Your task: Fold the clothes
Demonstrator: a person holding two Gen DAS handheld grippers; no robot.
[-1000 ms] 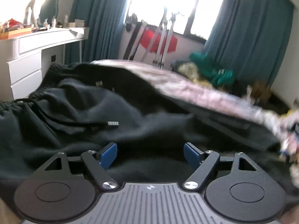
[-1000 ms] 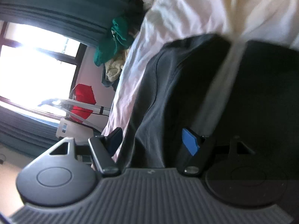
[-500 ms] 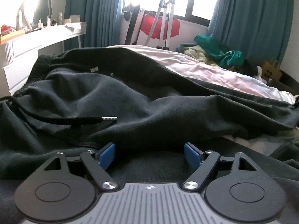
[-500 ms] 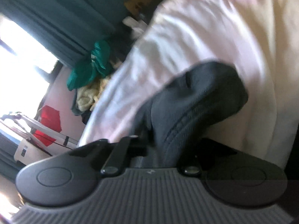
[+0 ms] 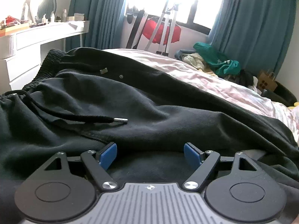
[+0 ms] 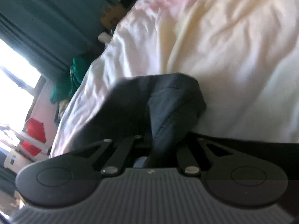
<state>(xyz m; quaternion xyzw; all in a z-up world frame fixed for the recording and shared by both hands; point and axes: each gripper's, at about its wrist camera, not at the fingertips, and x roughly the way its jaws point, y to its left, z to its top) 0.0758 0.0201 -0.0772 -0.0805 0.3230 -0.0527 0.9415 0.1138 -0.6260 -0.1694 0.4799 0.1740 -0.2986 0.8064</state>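
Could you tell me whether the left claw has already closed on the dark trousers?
No, the left claw stands open, its blue pads set wide apart above the dark trousers.

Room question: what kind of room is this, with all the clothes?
Most likely a bedroom. There is a bed with black trousers spread on it, a white dressing table with bottles, and curtains at the window.

right hand-held gripper (image 6: 149,145) clamped on dark trouser cuff (image 6: 168,102), pale bedsheet (image 6: 233,46) beyond
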